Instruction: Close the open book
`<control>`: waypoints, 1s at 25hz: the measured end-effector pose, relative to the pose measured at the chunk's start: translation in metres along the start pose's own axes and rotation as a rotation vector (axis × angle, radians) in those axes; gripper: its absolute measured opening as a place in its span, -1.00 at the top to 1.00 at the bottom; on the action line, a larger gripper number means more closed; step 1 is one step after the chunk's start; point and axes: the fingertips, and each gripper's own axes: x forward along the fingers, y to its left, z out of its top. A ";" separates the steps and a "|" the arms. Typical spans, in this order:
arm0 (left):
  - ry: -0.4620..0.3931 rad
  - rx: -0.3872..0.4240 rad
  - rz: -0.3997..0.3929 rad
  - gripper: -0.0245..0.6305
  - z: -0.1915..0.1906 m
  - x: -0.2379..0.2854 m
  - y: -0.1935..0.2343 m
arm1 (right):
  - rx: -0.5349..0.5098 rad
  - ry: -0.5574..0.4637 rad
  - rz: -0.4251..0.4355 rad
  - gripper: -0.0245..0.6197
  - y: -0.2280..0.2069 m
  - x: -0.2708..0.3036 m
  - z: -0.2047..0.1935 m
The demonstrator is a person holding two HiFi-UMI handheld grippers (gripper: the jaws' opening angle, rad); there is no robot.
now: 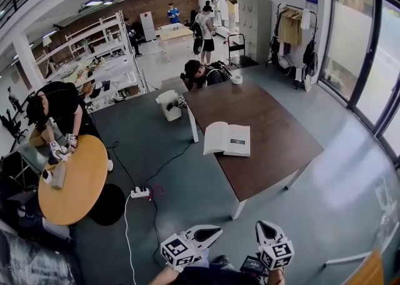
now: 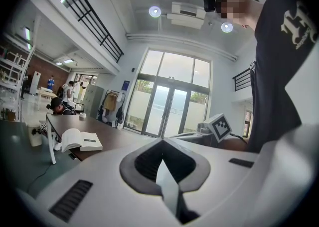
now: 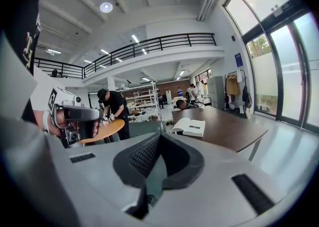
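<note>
The open book (image 1: pixel 227 138) lies with its white pages up on the near left part of the brown table (image 1: pixel 275 121). The same book (image 2: pixel 79 140) shows far off in the left gripper view, and the book (image 3: pixel 189 126) appears likewise in the right gripper view. My left gripper (image 1: pixel 214 230) and right gripper (image 1: pixel 262 225) hang low at the bottom of the head view, well short of the table. Each has its jaws together with nothing between them. The left gripper (image 2: pixel 162 164) and right gripper (image 3: pixel 155 159) point roughly toward the table.
A person (image 1: pixel 203 74) sits at the table's far end beside a tape roll (image 1: pixel 237 79). A white bin (image 1: pixel 167 104) stands by the table's far left corner. A power strip (image 1: pixel 140 193) and cables lie on the floor. Another person works at a round wooden table (image 1: pixel 72 180).
</note>
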 end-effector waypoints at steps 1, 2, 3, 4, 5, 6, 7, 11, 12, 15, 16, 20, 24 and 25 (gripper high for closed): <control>0.000 -0.002 -0.003 0.91 -0.001 0.000 0.001 | 0.000 0.000 -0.004 0.96 0.000 0.000 0.000; 0.000 -0.004 -0.008 0.91 -0.001 0.001 0.002 | 0.001 0.002 -0.009 0.96 0.000 -0.001 0.000; -0.001 -0.005 -0.015 0.91 -0.002 0.002 0.003 | 0.003 0.005 -0.017 0.96 0.000 -0.001 -0.001; -0.002 -0.006 -0.022 0.91 -0.003 0.003 0.003 | 0.007 0.008 -0.026 0.96 -0.002 -0.002 -0.003; -0.003 -0.006 -0.028 0.91 -0.004 0.005 0.004 | 0.011 0.009 -0.035 0.96 -0.004 -0.003 -0.004; -0.004 -0.007 -0.034 0.91 -0.005 0.007 0.006 | 0.013 0.010 -0.044 0.96 -0.006 -0.003 -0.005; -0.006 -0.009 -0.039 0.91 -0.005 0.009 0.007 | 0.012 0.011 -0.050 0.96 -0.007 -0.002 -0.005; -0.011 -0.014 -0.050 0.91 -0.002 0.011 0.014 | -0.004 0.014 -0.053 0.96 -0.007 0.003 0.001; -0.012 -0.016 -0.051 0.91 -0.002 0.011 0.016 | -0.009 0.015 -0.052 0.96 -0.006 0.006 0.003; -0.014 -0.023 -0.050 0.91 -0.004 0.011 0.025 | -0.013 0.017 -0.053 0.96 -0.006 0.014 0.005; -0.013 -0.025 -0.049 0.91 -0.004 0.011 0.029 | -0.014 0.019 -0.052 0.96 -0.006 0.018 0.005; -0.006 -0.033 -0.044 0.91 -0.004 0.010 0.046 | -0.013 0.028 -0.044 0.96 -0.003 0.033 0.007; 0.002 -0.038 -0.043 0.91 -0.002 0.016 0.061 | -0.008 0.037 -0.046 0.96 -0.007 0.044 0.009; 0.003 -0.039 -0.044 0.91 -0.001 0.018 0.065 | -0.009 0.039 -0.047 0.96 -0.009 0.048 0.010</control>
